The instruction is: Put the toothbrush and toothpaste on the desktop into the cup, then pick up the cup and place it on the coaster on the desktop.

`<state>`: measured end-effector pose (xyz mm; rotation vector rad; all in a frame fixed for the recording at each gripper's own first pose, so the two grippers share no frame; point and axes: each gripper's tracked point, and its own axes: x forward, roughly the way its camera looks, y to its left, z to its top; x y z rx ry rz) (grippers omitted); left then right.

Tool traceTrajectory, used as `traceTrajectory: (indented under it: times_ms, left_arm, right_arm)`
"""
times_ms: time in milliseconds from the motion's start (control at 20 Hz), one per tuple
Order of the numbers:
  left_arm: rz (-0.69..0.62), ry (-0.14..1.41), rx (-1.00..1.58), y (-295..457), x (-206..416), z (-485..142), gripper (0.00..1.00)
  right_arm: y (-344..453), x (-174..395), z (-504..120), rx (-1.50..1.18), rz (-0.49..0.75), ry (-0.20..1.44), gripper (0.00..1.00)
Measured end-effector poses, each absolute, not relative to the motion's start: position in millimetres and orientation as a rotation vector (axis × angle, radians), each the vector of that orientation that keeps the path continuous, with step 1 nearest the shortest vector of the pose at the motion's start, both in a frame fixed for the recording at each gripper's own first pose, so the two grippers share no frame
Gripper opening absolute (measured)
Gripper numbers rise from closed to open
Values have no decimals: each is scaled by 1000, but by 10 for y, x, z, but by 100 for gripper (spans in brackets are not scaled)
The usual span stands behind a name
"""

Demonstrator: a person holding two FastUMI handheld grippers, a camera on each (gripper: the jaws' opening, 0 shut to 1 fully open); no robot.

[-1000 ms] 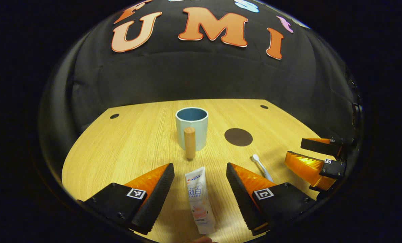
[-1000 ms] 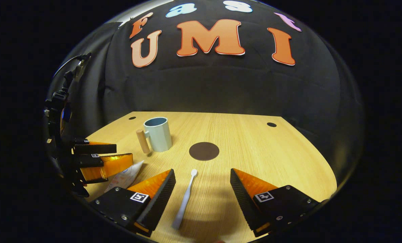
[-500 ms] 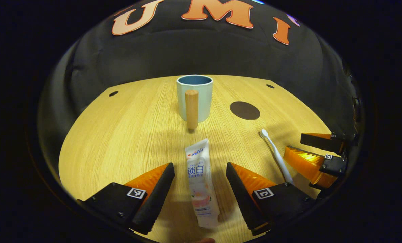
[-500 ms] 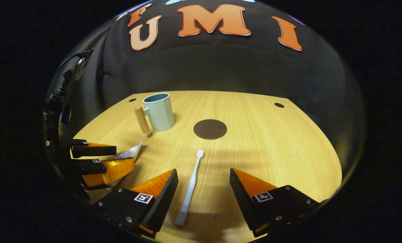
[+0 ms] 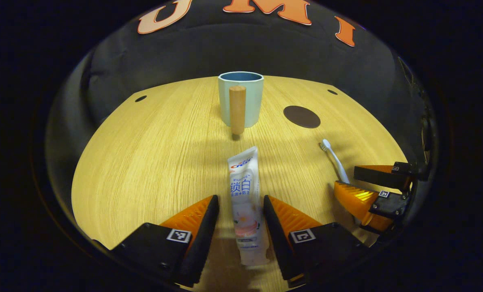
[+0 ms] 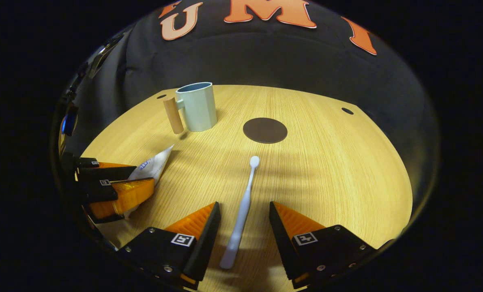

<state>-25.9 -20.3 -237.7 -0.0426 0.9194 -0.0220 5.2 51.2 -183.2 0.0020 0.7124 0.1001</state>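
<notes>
Straddling the toothpaste (image 5: 244, 202) at lower centre of the left gripper view, the left gripper (image 5: 238, 227) stands narrowed, not yet pressing; a slight gap remains each side. In the right gripper view, the right gripper (image 6: 244, 233) brackets the toothbrush (image 6: 243, 207) handle at lower centre, jaws narrowed but clear. Both items lie flat, lengthwise between the jaws, probably for pinching. Count: one cup (image 5: 241, 99) at upper centre, one coaster (image 5: 301, 117) at its right, one toothbrush, one toothpaste, two grippers.
</notes>
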Motion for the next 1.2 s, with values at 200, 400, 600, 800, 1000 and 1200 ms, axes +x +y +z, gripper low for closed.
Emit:
traceTrajectory:
  times_ms: [200,400,600,800,1000,1200]
  left_arm:
    - [0,944,-45,-218,-216,-2353,48]
    - [-33,922,-85,-319,23,-2236,33]
    - [-61,896,-87,-387,17,-2224,19]
    - [-55,848,-81,-364,169,-2191,19]
    - [-57,746,-28,-341,223,-2210,18]
    - [-54,641,24,-315,361,-2018,19]
  right_arm:
    - [599,99,-1824,9,95,733,49]
    - [556,190,-1815,85,89,735,13]
    - [541,202,-1811,134,83,715,6]
    - [477,232,-1693,133,75,656,5]
    - [436,245,-1516,112,90,600,5]
    - [419,303,-1298,66,102,532,5]
